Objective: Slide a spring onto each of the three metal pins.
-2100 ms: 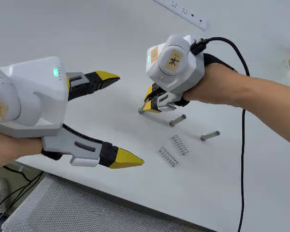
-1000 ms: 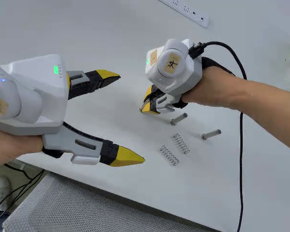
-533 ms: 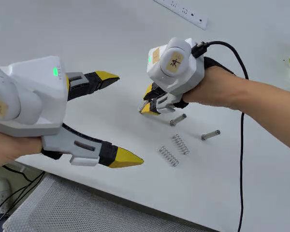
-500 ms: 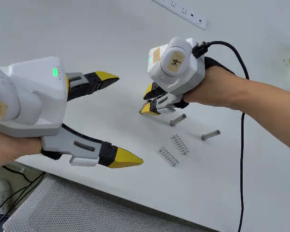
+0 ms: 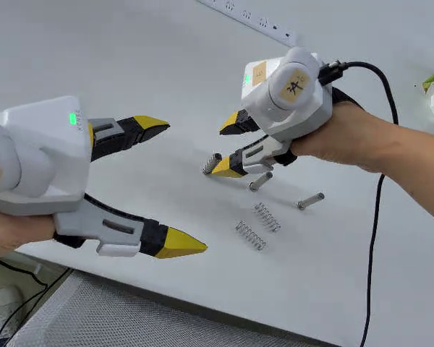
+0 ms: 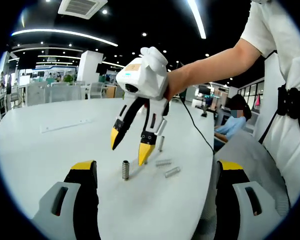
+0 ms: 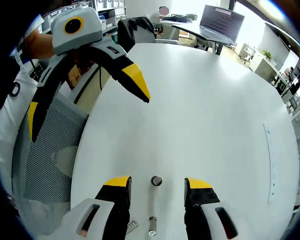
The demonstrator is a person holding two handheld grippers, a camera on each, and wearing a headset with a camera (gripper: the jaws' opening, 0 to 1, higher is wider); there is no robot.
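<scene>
1. My right gripper (image 5: 223, 150), upper centre of the head view: jaws parted and gripping nothing, yellow tips either side of the standing pin (image 6: 125, 170).
2. That pin is on end on the white table (image 5: 130, 58) with a spring coiled round it. In the right gripper view it sits clear of both jaws.
3. My left gripper (image 5: 170, 186), lower left: jaws spread wide, empty, above the table's near edge.
4. Just right of the standing pin, the second pin (image 5: 260, 181) lies flat and bare; the third pin (image 5: 311, 200) lies further right.
5. Below those, the first loose spring (image 5: 267, 217) and the second loose spring (image 5: 250, 235) lie side by side.
6. A power strip (image 5: 249, 16) runs along the top edge.
</scene>
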